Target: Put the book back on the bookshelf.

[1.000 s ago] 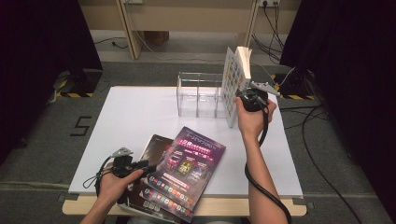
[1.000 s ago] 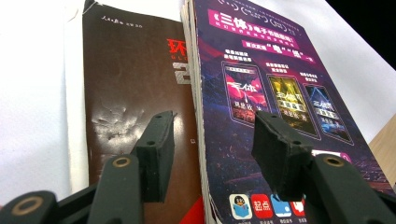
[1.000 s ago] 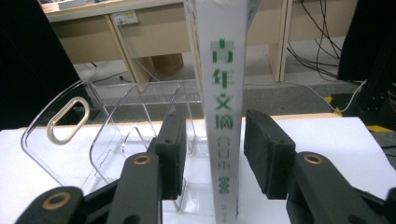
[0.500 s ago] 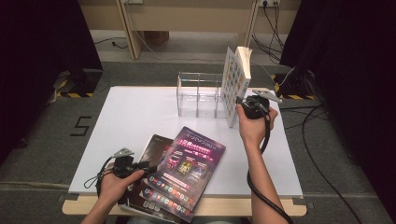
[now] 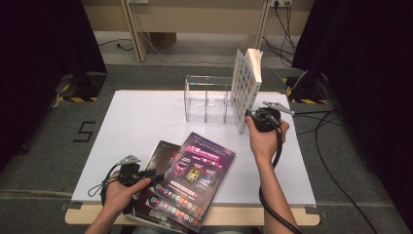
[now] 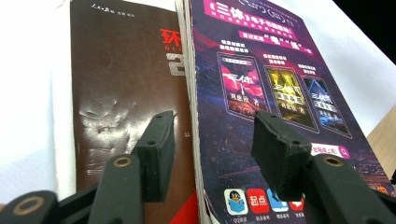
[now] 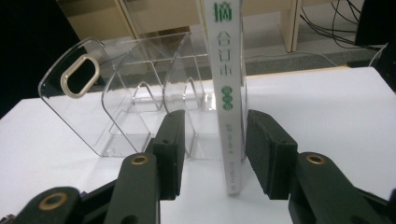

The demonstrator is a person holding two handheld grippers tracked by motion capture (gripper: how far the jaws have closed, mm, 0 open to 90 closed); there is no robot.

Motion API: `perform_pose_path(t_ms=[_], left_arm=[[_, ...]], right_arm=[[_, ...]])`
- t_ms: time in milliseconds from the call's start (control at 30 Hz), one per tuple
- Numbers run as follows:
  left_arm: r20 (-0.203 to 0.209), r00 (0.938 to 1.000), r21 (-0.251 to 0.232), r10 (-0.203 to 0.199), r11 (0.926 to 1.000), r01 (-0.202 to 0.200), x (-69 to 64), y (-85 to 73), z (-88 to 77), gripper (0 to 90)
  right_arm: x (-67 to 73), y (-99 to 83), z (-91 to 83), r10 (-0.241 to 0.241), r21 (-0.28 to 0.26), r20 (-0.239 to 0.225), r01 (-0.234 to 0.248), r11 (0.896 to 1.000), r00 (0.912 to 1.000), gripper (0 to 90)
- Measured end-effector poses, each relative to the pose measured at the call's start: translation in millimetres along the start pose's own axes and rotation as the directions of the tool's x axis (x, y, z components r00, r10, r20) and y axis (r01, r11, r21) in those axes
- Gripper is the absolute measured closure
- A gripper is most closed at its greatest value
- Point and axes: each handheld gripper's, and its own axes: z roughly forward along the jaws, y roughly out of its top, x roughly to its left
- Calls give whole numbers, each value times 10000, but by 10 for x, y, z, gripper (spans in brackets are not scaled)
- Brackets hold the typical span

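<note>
At the near left edge of the tabletop (image 5: 146,122), the left gripper (image 5: 157,176) rests with its fingers (image 6: 156,154) released, spread over the spine edge of a purple magazine (image 5: 197,178) lying on a brown book (image 5: 160,156). Farther right, the right gripper (image 5: 248,118) has its fingers (image 7: 268,154) released on either side of the white book (image 5: 246,85), one just beside its spine. The book stands upright on the tabletop, just beside the right end of the clear plastic rack (image 5: 207,100).

My white-spined book (image 7: 229,93) stands upright on the desk (image 5: 146,122) at the clear rack's (image 5: 207,100) right end, its colourful cover facing the rack.
</note>
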Motion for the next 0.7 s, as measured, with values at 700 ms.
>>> perform_pose_path(t_ms=[700], left_arm=[[9, 10000, 128, 70, 9999, -71, -5, -8, 14, 488]], right_arm=[[-24, -305, 54, 200, 1159, -242, -171, 9931, 9995, 599]])
